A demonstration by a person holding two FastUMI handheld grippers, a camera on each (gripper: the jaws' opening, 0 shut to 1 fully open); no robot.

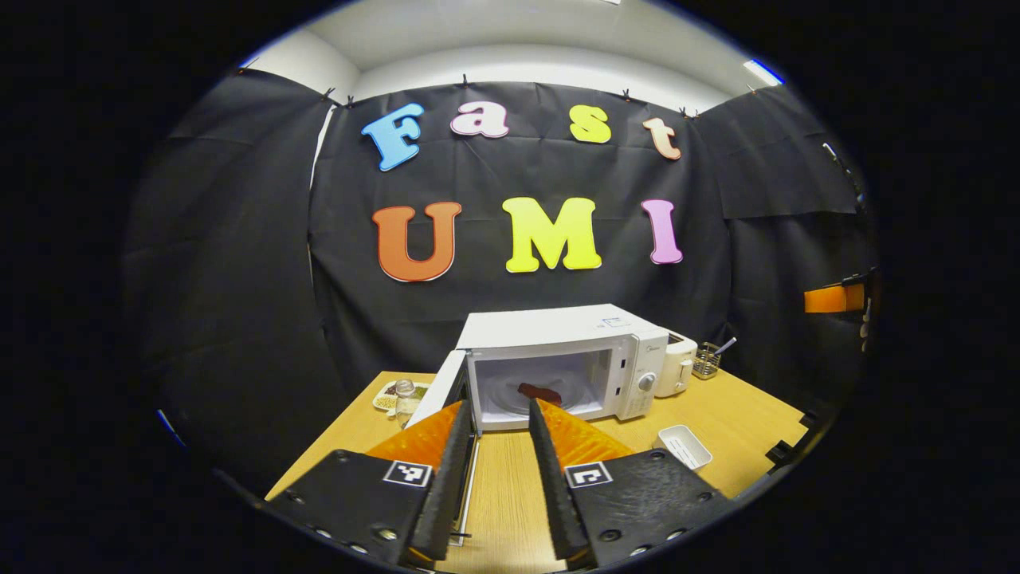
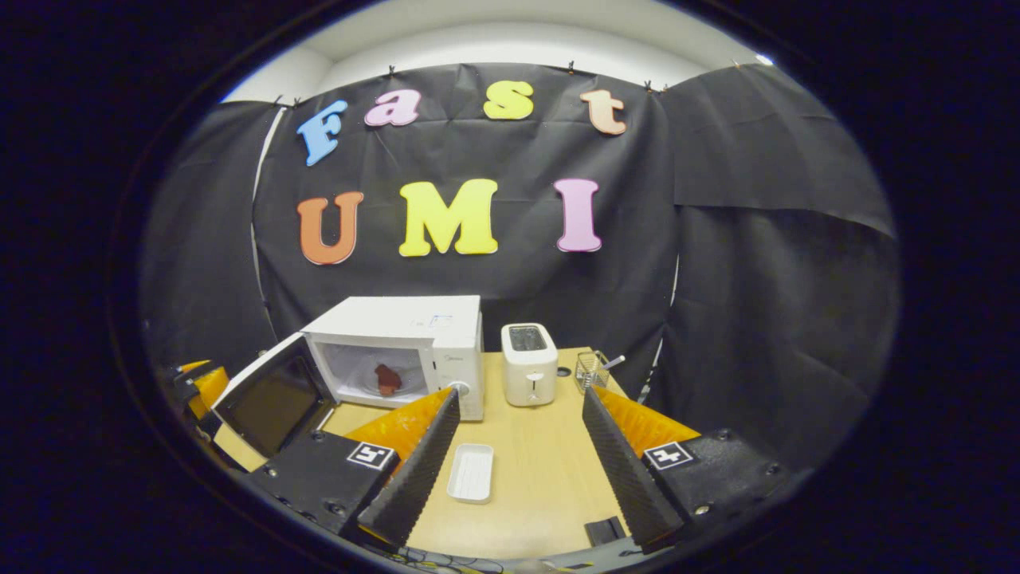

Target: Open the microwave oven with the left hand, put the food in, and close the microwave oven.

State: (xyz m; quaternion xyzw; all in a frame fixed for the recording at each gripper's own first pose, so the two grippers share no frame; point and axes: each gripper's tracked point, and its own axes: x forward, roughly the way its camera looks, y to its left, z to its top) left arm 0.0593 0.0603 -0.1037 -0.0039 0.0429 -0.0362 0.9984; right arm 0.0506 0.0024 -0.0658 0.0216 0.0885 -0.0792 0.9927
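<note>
1. Surface [image 2: 542, 478]: wooden; carries the microwave oven [image 2: 414, 351], a toaster [image 2: 529, 375] just beside it, and an empty white tray [image 2: 471, 472] nearer the camera.
2. Microwave door [image 2: 275, 402] is swung wide open; the food [image 2: 387, 379], a dark red piece, lies inside on the turntable.
3. Step judged in hand: closing. The left claw [image 1: 496, 414] should meet the door's outer face and push it in an arc until latched.
4. Left claw: spread, holding nothing, near the door edge.
5. Right claw [image 2: 518, 402]: spread wide, empty, above the surface.

left hand-held gripper [image 1: 494, 414]: fingers apart, holding nothing | right hand-held gripper [image 2: 522, 402]: fingers wide apart, holding nothing
</note>
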